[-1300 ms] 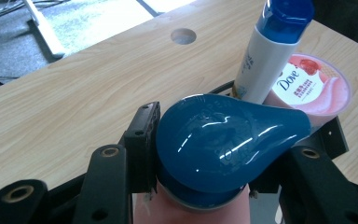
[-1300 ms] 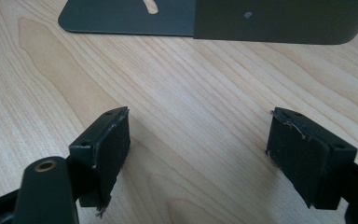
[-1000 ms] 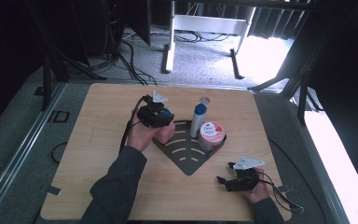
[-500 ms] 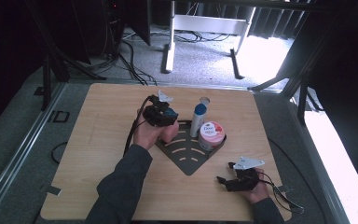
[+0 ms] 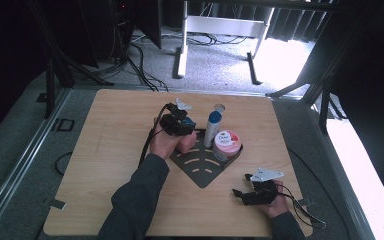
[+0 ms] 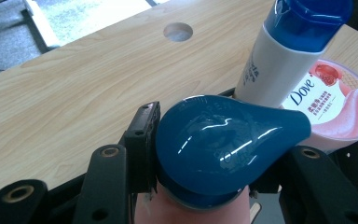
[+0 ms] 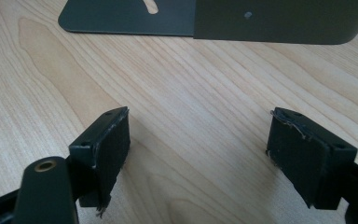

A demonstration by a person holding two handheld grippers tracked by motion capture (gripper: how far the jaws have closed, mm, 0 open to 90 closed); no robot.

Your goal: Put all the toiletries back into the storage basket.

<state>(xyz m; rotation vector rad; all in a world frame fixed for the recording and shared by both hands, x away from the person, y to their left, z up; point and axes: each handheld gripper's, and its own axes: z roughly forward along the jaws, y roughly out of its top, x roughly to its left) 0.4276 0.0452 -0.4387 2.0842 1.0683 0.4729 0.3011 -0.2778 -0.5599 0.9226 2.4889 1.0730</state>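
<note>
Shifted slightly right since the earlier frame, the left gripper (image 5: 179, 124) is grasping a blue-capped pink bottle (image 6: 223, 144) over the dark rack (image 5: 200, 167), nearing the white bottle (image 5: 212, 129) and Dove tub (image 5: 226, 144) already placed, while the right gripper (image 7: 198, 154) is idling unclenched, near right.

It looks like a lab for recording: a light wooden bench (image 5: 120, 150) stands on grey carpet floor (image 5: 215, 60), with black metal frame posts (image 5: 325, 95) and loose cables (image 5: 140, 70) around.

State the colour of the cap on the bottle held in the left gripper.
Dark glossy blue cap, clearest in the left gripper view.
</note>
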